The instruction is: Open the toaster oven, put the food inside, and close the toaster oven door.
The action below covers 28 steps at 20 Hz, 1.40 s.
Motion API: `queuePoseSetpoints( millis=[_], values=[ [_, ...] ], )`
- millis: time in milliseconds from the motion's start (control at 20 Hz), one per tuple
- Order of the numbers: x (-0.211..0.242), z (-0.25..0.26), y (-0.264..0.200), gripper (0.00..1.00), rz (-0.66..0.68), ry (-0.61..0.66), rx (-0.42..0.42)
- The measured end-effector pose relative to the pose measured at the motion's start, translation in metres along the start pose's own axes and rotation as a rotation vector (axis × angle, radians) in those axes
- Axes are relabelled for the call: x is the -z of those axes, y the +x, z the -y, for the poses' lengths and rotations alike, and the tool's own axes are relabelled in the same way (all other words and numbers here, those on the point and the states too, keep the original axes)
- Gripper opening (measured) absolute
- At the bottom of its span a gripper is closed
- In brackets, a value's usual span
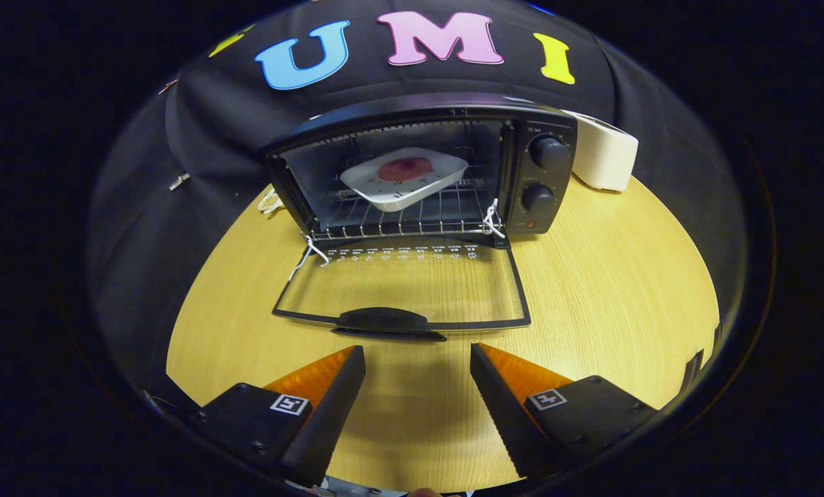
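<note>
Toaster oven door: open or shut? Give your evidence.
Open. The toaster oven door lies folded down flat on the table, its handle just ahead of the open, empty hand-held gripper.

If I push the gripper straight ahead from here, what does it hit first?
Probably the handle of the open door, just ahead of the open gripper. Height is unclear; it might pass over toward the oven.
</note>
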State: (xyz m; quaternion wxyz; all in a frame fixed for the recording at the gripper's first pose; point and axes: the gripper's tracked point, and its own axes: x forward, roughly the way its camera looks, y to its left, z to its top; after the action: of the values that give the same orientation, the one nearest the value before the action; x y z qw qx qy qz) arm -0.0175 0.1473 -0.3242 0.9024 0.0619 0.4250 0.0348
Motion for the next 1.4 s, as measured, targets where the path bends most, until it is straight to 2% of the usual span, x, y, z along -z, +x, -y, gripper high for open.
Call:
queuePoseSetpoints(
  millis=[450,700,900,1100,1400],
  values=[
    [0.033,-0.008,0.032,0.99,-0.098,-0.068,0.046],
    [0.022,-0.010,0.055,0.99,-0.079,-0.115,0.061],
    [0.012,-0.011,0.067,0.99,-0.093,-0.100,0.064],
    [0.007,-0.012,0.063,0.99,-0.058,-0.168,0.056],
    [-0.008,-0.016,0.031,0.98,-0.025,-0.145,0.024]
  ],
)
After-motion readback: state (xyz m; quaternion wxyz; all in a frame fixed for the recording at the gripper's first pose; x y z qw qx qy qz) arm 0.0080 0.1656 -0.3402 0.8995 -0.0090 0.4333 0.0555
